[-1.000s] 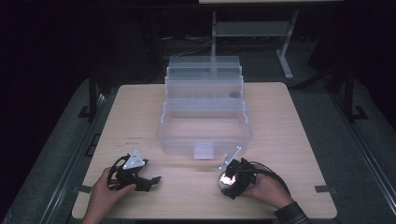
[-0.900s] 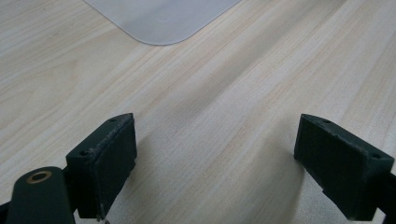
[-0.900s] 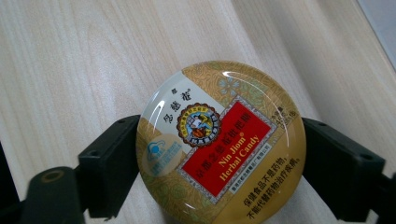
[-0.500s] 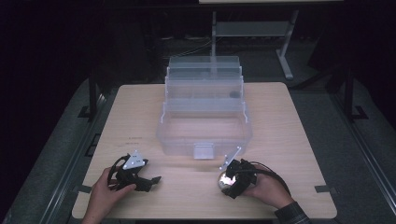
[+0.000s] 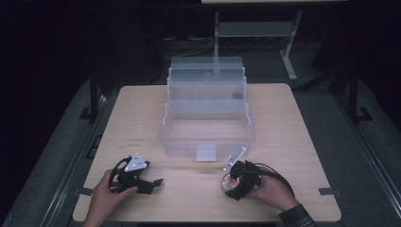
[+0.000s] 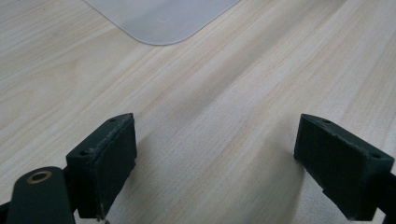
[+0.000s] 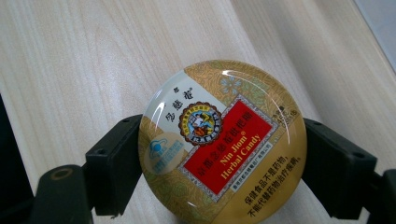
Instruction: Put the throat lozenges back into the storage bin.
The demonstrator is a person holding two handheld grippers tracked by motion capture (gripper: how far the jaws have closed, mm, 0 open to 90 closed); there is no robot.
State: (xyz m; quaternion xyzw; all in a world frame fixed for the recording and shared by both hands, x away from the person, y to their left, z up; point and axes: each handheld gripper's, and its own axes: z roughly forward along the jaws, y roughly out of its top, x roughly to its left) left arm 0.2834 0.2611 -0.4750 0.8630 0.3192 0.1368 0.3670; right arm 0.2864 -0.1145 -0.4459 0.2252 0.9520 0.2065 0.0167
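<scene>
Candy tin clamped at lower right, nothing moved since a second ago

Nothing differs from the frames one second and half a second back: both hands, both grippers and the clear box sit in the same places in the high view.

Right gripper [image 5: 232,183], at the lower centre-right of the high view, is clenched on a round candy tin [image 7: 223,145]. In the right gripper view the two black jaws press against the tin's left and right edges, and the lid faces the camera, gold with a red label reading "Nin Jiom Herbal Candy". In the high view the tin [image 5: 228,181] shows as a small bright disc low over the wooden table [image 5: 293,142], just in front of the box's lower right corner; whether it touches the tabletop I cannot tell. The right hand [image 5: 272,191] comes in from the bottom edge, a dark sleeve cuff at the wrist.

Left gripper [image 5: 152,183], at the lower left of the high view, is released: in the left gripper view its jaws stand wide apart with bare wood grain between them. The left hand [image 5: 105,196] holds it low over the table, grey plate on top.

Clear plastic box [image 5: 206,116] stands at the middle of the table, stepped in tiers that rise toward the top of the frame. Its front compartment looks bare. A small dark spot shows in an upper tier at the right, too small to identify. A rounded pale corner of the box [image 6: 161,21] enters the top of the left gripper view.
</scene>
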